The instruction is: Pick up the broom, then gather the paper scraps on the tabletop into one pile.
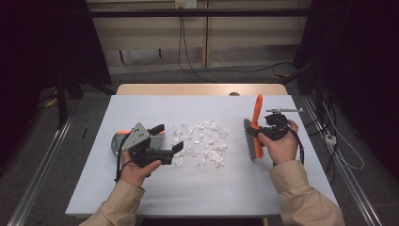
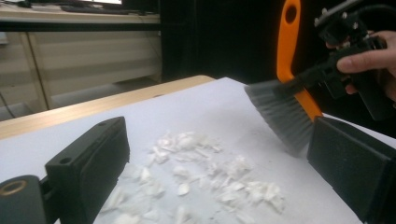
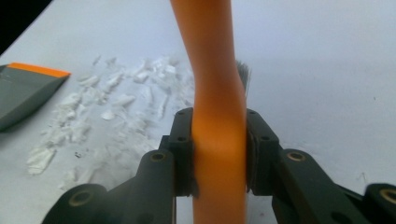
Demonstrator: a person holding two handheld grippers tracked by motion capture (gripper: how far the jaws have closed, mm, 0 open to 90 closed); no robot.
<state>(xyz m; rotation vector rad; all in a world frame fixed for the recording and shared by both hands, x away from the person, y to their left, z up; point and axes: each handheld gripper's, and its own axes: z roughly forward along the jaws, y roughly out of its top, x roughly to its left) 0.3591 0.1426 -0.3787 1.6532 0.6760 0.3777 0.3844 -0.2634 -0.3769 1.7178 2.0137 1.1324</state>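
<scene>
At table's right side, right gripper (image 1: 263,132) clamped on brush (image 1: 254,129) by orange handle, bristles down near white scraps (image 1: 201,142). Left gripper (image 1: 165,137) jaws wide, nothing between them, beside dustpan (image 1: 115,143) lying at pile's left. Step, as judged: sweep about to start. Next move likely needs left gripper gripping dustpan, edge set against pile, brush pushing scraps toward it.

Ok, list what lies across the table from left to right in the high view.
Dustpan → left gripper, jaws open and empty → pile of white scraps → brush → right gripper, shut on the brush's orange handle.
</scene>
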